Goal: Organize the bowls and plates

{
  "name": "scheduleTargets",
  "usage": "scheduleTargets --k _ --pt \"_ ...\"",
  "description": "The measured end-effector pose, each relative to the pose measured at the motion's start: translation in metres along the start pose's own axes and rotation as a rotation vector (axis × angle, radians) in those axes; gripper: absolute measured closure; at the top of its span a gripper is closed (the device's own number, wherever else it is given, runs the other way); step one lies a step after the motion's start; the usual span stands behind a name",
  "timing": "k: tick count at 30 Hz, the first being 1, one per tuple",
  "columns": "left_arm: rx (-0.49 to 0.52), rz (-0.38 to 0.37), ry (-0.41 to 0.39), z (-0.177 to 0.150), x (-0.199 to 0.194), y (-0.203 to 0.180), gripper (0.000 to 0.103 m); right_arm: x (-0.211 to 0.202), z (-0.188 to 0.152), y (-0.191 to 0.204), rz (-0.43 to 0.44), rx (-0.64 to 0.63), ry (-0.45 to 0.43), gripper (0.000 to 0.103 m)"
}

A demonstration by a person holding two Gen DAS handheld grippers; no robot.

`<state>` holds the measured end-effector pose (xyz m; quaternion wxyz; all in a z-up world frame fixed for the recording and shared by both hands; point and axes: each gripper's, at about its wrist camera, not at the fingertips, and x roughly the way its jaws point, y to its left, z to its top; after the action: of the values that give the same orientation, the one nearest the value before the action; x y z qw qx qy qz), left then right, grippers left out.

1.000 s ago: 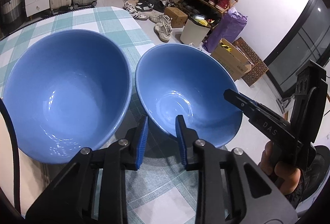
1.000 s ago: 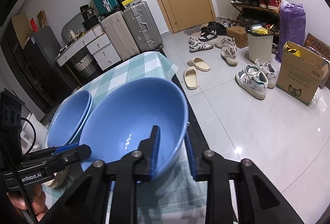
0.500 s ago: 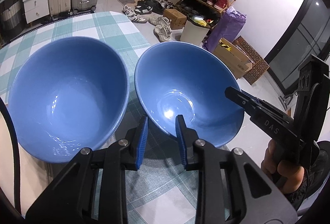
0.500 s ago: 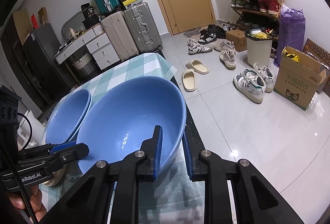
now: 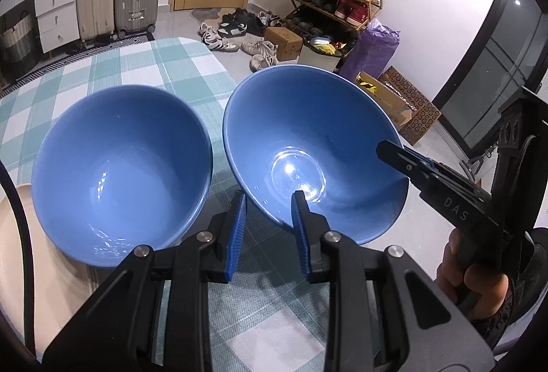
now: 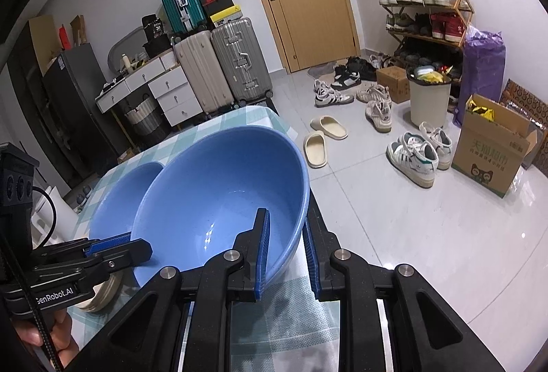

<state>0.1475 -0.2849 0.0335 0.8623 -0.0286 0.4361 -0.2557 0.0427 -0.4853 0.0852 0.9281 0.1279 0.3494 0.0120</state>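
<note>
Two blue bowls are over the checked tablecloth. The right bowl is lifted and tilted; both grippers pinch its rim. My left gripper is shut on its near rim. My right gripper is shut on its right rim, and it also shows in the left wrist view. The same bowl fills the right wrist view. The left bowl sits on the table, also seen in the right wrist view.
A beige plate lies at the left under the left bowl; a stack of beige plates shows in the right wrist view. The table edge drops to a tiled floor with shoes, boxes and a bin.
The right bowl has risen off the table and tilted, held by both grippers. The left bowl has stayed in place and now looks lower and farther.
</note>
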Motion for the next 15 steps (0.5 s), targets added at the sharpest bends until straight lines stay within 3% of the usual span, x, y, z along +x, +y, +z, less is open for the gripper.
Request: scheduleTargets --k 15 --pt "0.033 -0.006 -0.062 -0.004 -0.044 -0.005 0.079 -0.025 0.008 0.022 -0.002 -0.031 -0.053 0.082"
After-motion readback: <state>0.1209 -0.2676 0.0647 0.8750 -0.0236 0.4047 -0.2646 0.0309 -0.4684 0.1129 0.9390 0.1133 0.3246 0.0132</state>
